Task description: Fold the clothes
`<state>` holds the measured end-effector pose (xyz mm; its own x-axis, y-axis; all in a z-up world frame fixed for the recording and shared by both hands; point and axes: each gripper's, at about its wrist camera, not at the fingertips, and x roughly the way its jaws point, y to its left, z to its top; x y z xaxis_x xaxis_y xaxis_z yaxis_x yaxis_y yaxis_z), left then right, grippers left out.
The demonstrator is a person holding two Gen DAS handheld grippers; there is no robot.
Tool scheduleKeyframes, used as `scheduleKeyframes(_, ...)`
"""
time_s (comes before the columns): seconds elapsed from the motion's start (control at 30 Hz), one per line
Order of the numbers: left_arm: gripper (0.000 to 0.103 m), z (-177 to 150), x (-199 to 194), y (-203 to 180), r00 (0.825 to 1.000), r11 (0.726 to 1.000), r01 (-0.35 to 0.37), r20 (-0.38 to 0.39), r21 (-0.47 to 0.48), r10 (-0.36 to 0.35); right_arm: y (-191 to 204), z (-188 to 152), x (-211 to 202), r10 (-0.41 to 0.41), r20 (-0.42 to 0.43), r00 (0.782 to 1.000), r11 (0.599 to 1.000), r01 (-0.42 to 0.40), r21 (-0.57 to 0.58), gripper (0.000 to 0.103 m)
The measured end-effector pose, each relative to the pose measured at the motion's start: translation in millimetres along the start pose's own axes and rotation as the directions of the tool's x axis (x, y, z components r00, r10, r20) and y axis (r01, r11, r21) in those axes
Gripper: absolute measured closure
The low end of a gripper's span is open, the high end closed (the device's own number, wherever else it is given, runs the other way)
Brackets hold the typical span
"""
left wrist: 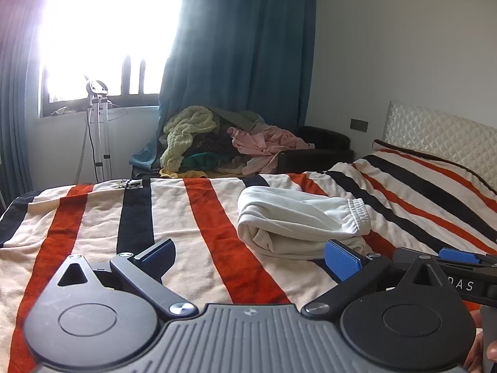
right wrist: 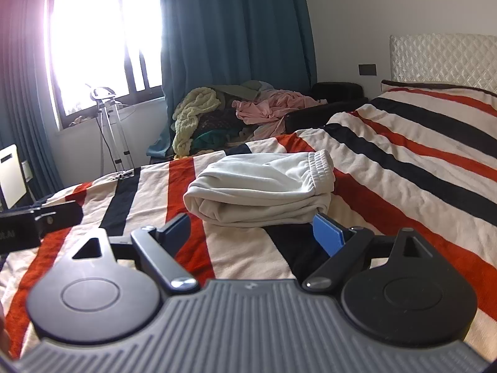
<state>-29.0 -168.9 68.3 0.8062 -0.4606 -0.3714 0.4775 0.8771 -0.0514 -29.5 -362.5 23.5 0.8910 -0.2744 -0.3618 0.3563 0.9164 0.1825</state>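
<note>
- White trousers (right wrist: 261, 186) are lying folded on the striped bedspread (right wrist: 403, 155).
- Left gripper (left wrist: 251, 256) and right gripper (right wrist: 251, 233) are hovering near the trousers, both spread wide, gripping nothing.

Two handheld grippers sit side by side, both angled slightly downward. The left gripper (left wrist: 253, 256) has its jaws spread wide, nothing between them; its blue-padded fingers (left wrist: 341, 259) are clear of any contact. The right gripper (right wrist: 251, 233) matches it, jaws wide apart and empty, one blue pad (right wrist: 327, 233) facing inward. In the left wrist view the right gripper's fingers appear at the right edge, just beside the left one's right finger, and a part of the person's hand (left wrist: 492, 352) shows at the bottom right corner. In the right wrist view the dark body of the left gripper enters from the left edge.
</note>
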Motion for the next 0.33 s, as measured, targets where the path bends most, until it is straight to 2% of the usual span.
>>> scheduleKeyframes(0.33, 0.0, -0.9, -0.9, -1.7, 1.0, 1.0, 0.006, 0.002, 0.0, -0.006, 0.5, -1.6, -0.5, 0.002, -0.005, 1.0, 1.0, -0.002, 0.003, 0.016)
